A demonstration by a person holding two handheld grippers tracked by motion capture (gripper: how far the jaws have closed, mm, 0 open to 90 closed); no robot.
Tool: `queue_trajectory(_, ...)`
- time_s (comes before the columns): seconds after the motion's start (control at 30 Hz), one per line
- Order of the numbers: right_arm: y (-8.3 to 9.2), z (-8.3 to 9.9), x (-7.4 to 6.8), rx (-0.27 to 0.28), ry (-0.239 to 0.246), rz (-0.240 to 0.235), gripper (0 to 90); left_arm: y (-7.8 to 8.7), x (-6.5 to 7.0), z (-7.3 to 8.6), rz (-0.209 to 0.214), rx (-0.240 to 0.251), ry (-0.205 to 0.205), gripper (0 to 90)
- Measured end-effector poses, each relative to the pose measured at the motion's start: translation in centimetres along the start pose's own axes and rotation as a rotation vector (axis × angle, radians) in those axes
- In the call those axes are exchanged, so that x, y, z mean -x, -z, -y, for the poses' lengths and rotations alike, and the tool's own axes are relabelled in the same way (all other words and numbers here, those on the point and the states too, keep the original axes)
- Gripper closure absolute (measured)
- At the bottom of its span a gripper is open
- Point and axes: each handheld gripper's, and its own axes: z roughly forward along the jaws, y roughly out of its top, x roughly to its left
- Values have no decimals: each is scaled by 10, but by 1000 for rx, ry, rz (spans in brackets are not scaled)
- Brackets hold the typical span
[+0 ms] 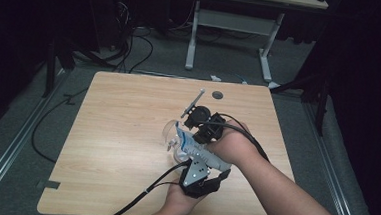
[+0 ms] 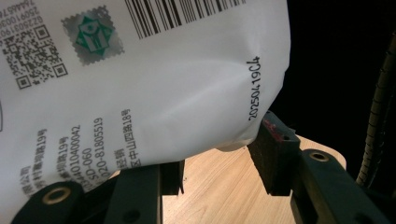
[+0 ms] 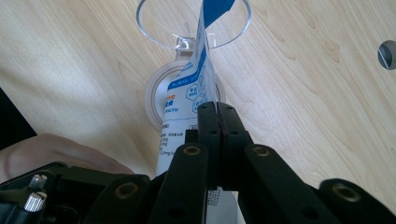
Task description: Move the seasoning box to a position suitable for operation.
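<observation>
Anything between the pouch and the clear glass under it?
Nothing visible. The white pouch is pinched at its edge by the right gripper and hangs directly over the clear glass lying on its side on the table. The left gripper has the pouch's other end between its fingers.

The right gripper (image 3: 218, 116) is seen with its jaws pressed together on the edge of a white and blue packet (image 3: 187, 105). The packet's top is held over a clear glass (image 3: 154, 25) lying on the wooden tabletop (image 3: 303, 93). A hand (image 3: 51, 154) is seen at lower left.
</observation>
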Motion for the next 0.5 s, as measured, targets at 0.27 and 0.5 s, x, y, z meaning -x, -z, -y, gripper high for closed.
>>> queue_trajectory(0.27,0,-1,0,0,4,2,900,0,0,0,0,6,3,584)
queue_trajectory(0.5,0,0,-1,-2,5,3,900,0,1,0,3,7,4,584)
